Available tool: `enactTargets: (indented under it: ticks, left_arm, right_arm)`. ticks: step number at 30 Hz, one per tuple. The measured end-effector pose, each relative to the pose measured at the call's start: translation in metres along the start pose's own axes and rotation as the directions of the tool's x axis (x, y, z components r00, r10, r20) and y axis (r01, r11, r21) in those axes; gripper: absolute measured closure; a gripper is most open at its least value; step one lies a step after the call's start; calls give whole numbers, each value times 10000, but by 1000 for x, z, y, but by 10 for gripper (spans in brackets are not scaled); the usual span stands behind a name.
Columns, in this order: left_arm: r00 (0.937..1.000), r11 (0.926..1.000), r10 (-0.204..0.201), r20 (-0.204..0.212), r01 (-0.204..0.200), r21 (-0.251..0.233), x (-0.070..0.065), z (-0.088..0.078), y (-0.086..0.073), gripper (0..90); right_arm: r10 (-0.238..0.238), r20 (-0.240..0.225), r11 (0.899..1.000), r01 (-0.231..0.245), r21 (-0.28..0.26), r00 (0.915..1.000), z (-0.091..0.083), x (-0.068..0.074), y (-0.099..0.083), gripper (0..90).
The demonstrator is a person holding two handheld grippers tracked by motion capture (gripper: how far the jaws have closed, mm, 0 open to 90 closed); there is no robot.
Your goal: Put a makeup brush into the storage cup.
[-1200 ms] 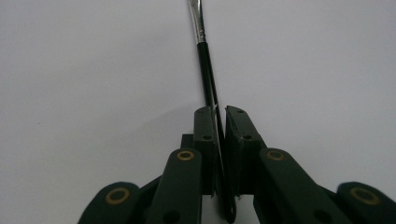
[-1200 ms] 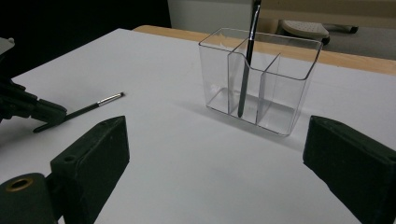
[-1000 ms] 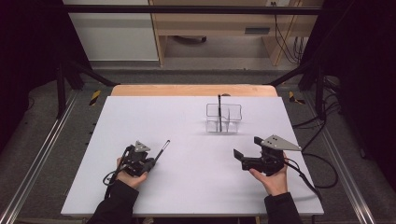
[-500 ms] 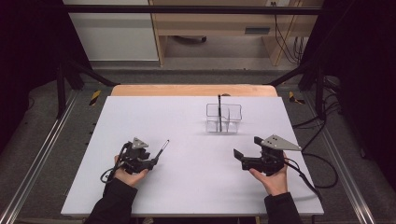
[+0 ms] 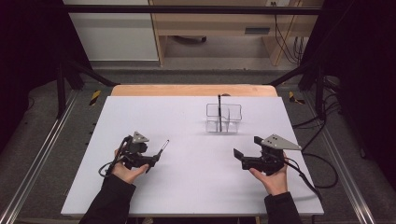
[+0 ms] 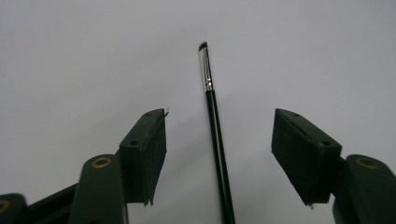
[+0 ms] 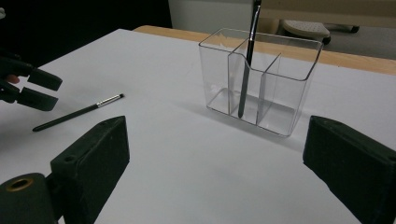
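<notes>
jaws of the left gripper [image 6: 219,154] stand wide, having just been opening, and the thin black makeup brush with a silver ferrule [image 6: 215,135] lies flat on the white table [image 6: 70,56] in the gap between the fingers [image 6: 147,154], touching neither pad, its bristle tip pointing away beyond the fingertips. the right gripper [image 7: 219,172] is spread wide too, nothing between its fingers [image 7: 93,163]; ahead of them stands the clear plastic three-compartment organiser [image 7: 261,79], a second black brush [image 7: 247,60] leaning upright in its middle section
</notes>
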State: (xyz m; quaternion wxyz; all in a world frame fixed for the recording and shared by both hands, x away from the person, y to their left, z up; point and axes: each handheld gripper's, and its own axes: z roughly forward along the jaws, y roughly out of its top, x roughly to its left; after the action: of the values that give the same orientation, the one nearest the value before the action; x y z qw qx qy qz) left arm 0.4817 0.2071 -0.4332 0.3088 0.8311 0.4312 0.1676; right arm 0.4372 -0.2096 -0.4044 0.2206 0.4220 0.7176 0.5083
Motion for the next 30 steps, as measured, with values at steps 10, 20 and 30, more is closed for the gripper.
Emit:
enactTargets:
  ticks: [10, 20, 30]
  left_arm:
    - [9996, 9986, 229, 169, -237, 470, 2, 6, 17, 281]
    - [9993, 9916, 367, 58, -371, 1242, 3, 20, 26, 290]
    - [9995, 9812, 244, 195, -277, 1912, 7, 33, 27, 349]
  right_arm:
    - [-2, 29, 10000, 2, 76, 10000, 1, 0, 1, 76]
    - [-1, -2, 10000, 1, 67, 10000, 1, 0, 2, 75]
    - [-6, -22, 10000, 6, 98, 10000, 2, 0, 3, 74]
